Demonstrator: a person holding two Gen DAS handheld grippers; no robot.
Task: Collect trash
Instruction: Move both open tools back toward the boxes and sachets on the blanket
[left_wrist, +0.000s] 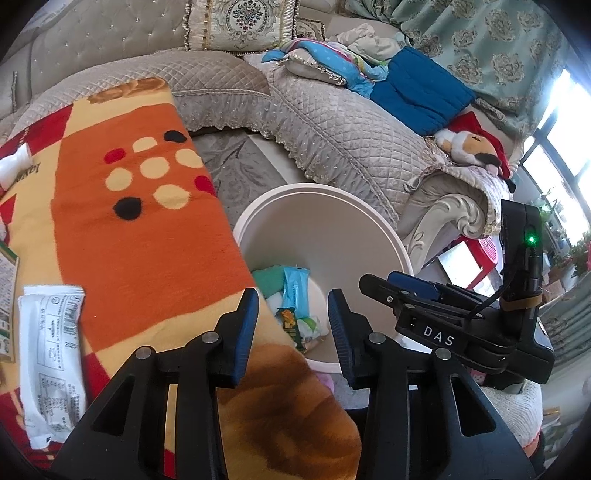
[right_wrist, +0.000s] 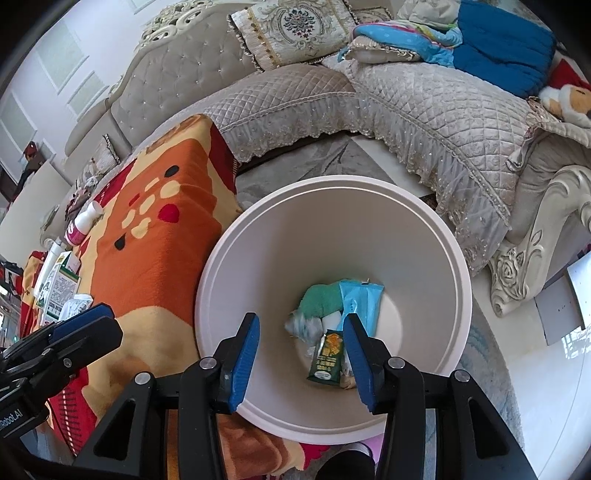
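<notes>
**Both grippers empty over the bin; more trash waits on the blanket**

The orange, red and cream patterned fleece blanket (left_wrist: 140, 229) covers the counter on the left of the scene, with the grey quilted sofa (left_wrist: 332, 122) beyond it. Just right of the blanket's edge stands the round white plastic waste bin (right_wrist: 436, 258), already holding a teal wrapper, a light-blue packet (right_wrist: 364, 299) and a dark green sachet (right_wrist: 327, 356) at its bottom.

The right hand-held gripper (right_wrist: 301, 352) hangs above the bin's mouth, jaws parted and released, with nothing between the blue pads. The left hand-held gripper (left_wrist: 293, 332) sits over the blanket's right edge beside the bin, likewise released and empty. This looks like the drop step, just completed.

Trash remains on the counter: a white printed plastic wrapper (left_wrist: 51, 362) lying flat at the near left, a green-and-white carton (right_wrist: 59, 291) further left, and a small white bottle with a pink label (right_wrist: 83, 225) on its side at the far left.

The next move probably calls for swinging the left gripper leftward to the white wrapper, lowering the pads flat to the soft blanket, and pinching one edge without catching fleece.
</notes>
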